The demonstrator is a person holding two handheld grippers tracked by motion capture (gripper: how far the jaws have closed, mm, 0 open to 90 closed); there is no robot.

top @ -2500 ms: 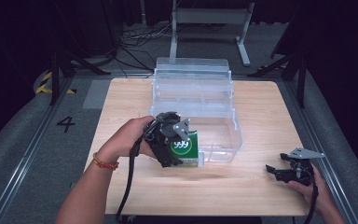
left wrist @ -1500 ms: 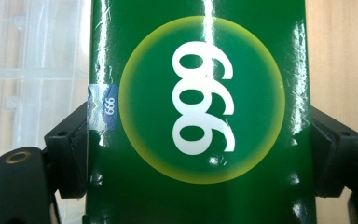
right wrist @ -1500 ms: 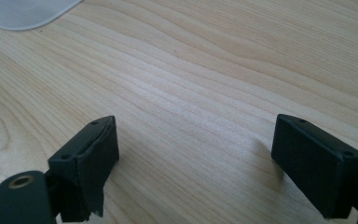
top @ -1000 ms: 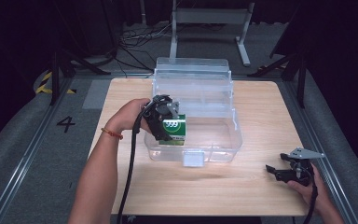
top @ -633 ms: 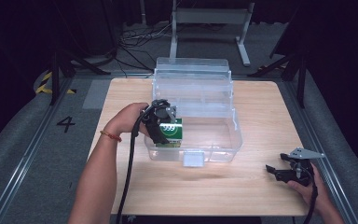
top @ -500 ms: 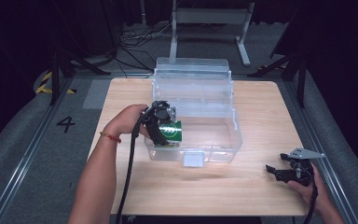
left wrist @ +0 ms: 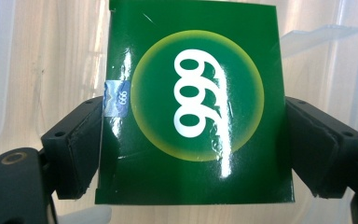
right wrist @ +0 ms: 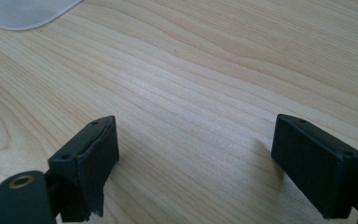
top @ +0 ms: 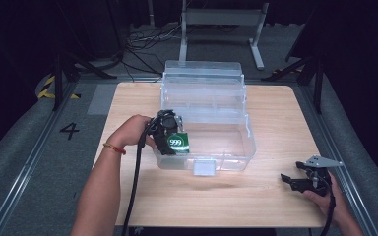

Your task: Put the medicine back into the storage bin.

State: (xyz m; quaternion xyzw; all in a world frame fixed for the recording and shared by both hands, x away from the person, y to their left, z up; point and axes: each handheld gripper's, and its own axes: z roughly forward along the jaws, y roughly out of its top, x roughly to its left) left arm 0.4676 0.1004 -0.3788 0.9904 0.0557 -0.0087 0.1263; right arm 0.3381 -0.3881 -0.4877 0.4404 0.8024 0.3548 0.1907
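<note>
High view: left gripper (top: 171,142) clamped across green box (top: 178,142), carried from near table edge over clear bin's (top: 248,135) left wall, now lowered inside. Placement nearly done; release likely next. Right gripper (top: 291,180) parked near-right, jaws apart, empty.

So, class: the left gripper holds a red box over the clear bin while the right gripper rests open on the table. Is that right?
Not quite: the box is green, as the left gripper view shows. The left gripper does hold it over the clear bin, and the right gripper rests open on the table.
</note>
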